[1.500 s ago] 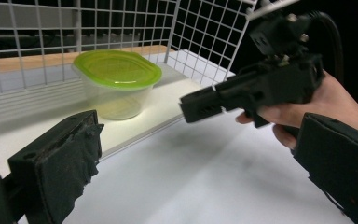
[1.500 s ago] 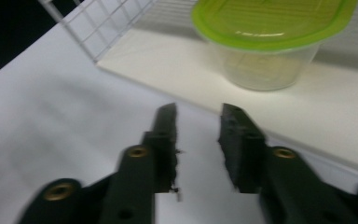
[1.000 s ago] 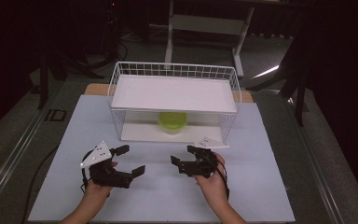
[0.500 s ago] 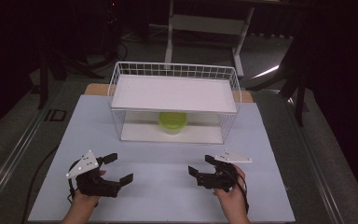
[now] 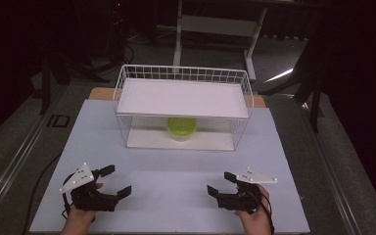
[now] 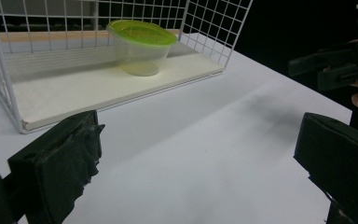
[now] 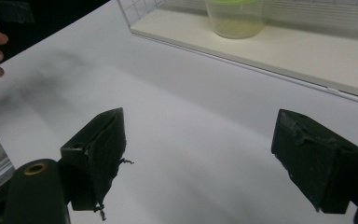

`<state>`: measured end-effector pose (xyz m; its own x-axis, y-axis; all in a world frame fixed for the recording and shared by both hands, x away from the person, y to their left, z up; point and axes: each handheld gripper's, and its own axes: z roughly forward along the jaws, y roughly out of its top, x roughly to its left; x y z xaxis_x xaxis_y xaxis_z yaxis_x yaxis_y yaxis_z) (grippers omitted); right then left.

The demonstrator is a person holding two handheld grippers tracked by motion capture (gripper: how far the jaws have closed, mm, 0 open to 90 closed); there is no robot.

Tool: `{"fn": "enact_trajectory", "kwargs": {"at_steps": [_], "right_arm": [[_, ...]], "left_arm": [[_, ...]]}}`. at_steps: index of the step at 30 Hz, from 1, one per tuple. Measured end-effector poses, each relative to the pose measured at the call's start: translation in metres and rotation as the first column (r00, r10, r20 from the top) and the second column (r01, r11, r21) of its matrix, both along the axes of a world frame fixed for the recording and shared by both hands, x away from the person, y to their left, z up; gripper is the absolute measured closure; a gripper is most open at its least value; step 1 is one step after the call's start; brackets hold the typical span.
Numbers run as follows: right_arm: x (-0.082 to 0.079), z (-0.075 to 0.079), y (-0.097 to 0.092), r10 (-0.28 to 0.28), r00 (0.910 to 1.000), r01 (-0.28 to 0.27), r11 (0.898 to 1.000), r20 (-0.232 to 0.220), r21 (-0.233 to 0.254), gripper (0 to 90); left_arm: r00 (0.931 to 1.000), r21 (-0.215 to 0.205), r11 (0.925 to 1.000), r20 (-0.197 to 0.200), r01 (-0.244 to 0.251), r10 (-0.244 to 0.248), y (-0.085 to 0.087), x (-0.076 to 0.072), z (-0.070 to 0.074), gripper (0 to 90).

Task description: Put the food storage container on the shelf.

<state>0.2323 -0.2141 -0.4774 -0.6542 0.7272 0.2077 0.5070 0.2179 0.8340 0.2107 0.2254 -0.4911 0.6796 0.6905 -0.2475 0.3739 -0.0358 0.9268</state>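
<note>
A clear tub with a green lid [image 5: 181, 128] stands on the bottom board inside a white wire rack [image 5: 183, 73] at the table's middle back. My left gripper [image 5: 117, 180] rests low near the front left edge, open, nothing between its jaws. My right gripper [image 5: 220, 182] sits near the front right, also open and empty. In the left gripper view the tub [image 6: 140, 46] lies ahead beyond the open left gripper [image 6: 200, 163]. The right gripper view has the tub [image 7: 235, 18] at the top, far past the open right gripper [image 7: 205, 158].
A flat white shelf [image 5: 183, 98] tops the rack, above the tub. The pale table sheet [image 5: 176, 166] stretches bare between rack and grippers. Dark floor and a stand's legs [image 5: 215, 29] lie behind the table. The other gripper [image 6: 335, 65] shows at right in the left gripper view.
Both grippers have drawn back from the rack toward the front edge and spread apart, left going left and right going right. Both stay open.
</note>
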Motion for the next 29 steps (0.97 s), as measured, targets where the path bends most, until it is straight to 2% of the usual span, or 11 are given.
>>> {"fn": "enact_trajectory", "kwargs": {"at_steps": [4,9,13,18,29], "right_arm": [[-0.003,-0.003,-0.004,-0.010,0.9998,0.010,1.000,0.015,-0.006,17.5],[-0.002,-0.005,-0.005,0.001,0.9976,0.003,0.998,0.070,-0.056,17.5],[0.002,-0.009,-0.007,0.012,0.9956,-0.004,0.997,0.093,-0.083,17.5],[0.007,-0.014,-0.010,0.004,0.9978,0.000,0.998,0.066,-0.061,17.5],[0.011,-0.019,-0.009,0.014,0.9987,-0.010,0.997,0.049,-0.073,17.5]], "left_arm": [[1.0000,0.002,1.0000,0.005,-0.008,0.008,0.001,0.000,0.000,1.4],[1.0000,0.011,0.9999,0.005,-0.003,0.003,-0.001,0.000,-0.002,1.4],[1.0000,0.023,0.9997,0.000,0.006,-0.006,-0.003,0.001,-0.003,1.4],[0.9999,0.020,0.9997,0.002,0.013,-0.013,-0.008,0.001,-0.002,1.4],[0.9996,0.021,0.9994,0.001,0.028,-0.028,-0.011,0.002,-0.003,1.4]]}}
